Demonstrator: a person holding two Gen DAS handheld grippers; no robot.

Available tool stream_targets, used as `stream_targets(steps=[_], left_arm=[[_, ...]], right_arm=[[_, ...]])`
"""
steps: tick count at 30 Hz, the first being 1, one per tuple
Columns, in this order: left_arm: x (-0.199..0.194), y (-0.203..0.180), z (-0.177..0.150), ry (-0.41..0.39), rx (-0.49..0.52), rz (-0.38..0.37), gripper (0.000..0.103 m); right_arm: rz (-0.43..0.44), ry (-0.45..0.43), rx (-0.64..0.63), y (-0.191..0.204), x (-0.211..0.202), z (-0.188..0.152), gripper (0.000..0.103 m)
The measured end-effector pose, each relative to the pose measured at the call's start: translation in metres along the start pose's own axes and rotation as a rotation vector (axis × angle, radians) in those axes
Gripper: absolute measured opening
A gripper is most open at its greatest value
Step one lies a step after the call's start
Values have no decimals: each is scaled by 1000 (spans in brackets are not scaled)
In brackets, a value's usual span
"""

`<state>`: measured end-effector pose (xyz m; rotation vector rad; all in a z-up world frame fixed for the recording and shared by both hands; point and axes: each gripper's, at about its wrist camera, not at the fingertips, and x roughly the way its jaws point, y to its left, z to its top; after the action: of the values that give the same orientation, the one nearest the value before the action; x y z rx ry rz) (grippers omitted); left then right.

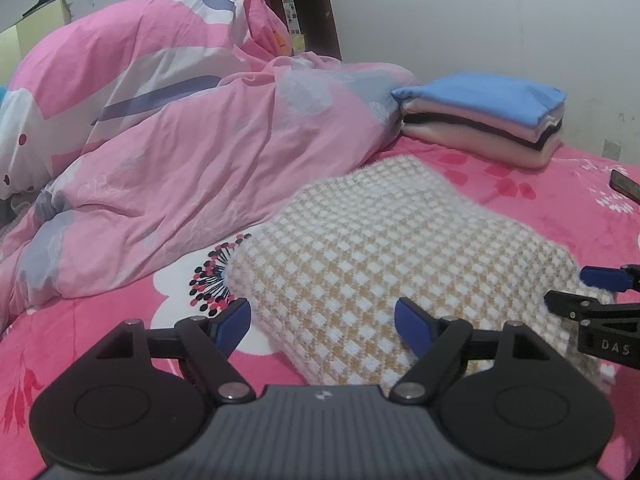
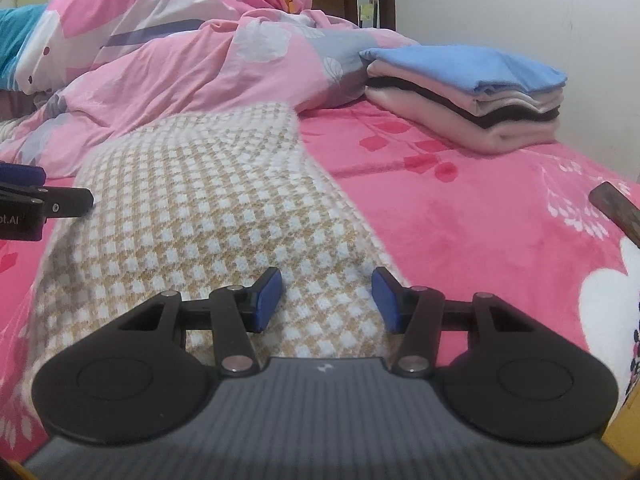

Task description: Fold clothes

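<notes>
Dark flat object [image 1: 626,189] at right edge cut off, identity unclear; in the right wrist view it [image 2: 618,212] is likewise cropped; right gripper [image 1: 580,290] only partly in the left wrist frame; checked knit garment [image 1: 396,276] near edge hidden behind left gripper [image 1: 322,326] body; wall notes [image 2: 366,10] too small to read.

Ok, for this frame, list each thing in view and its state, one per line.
Left gripper: open, holding nothing, at the garment's near edge.
Right gripper: open, holding nothing, over the garment.
Checked knit garment: folded, flat on the bed.
Stack of clothes: folded, blue piece on top.
Pink duvet: rumpled, heaped.
</notes>
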<state>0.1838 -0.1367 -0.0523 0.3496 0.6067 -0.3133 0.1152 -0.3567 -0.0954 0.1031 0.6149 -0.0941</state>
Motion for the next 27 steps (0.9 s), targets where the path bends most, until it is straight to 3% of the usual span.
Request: stream_targets(steps=[8,13,16,20,23,25,27], left_arm=[[-29,12,-15,-66,-68,-21,83],[-40,13,-34,-23,-103,-47,84],[-31,5,-48,54,-100,-110,84],[-35,18,-49,31,-155,-162,84],[-34,44,-51,6,-248,-246,84],[-23,64,-52,19,-355,-317,86],[-10,82,-53,41,-463,-386,86]], right_arm=[[-1,-13,2,1,-1,-3,51],[4,-25,5,1,-1,-6,52],[11,-27,3,0,-1,-7,53],[114,-24,62,-17,-13,7,58],[192,-23,108,-30,-22,17,72],[279,-68,198,-55,-29,31,83],[372,-59,301,-82,-22,45,86]])
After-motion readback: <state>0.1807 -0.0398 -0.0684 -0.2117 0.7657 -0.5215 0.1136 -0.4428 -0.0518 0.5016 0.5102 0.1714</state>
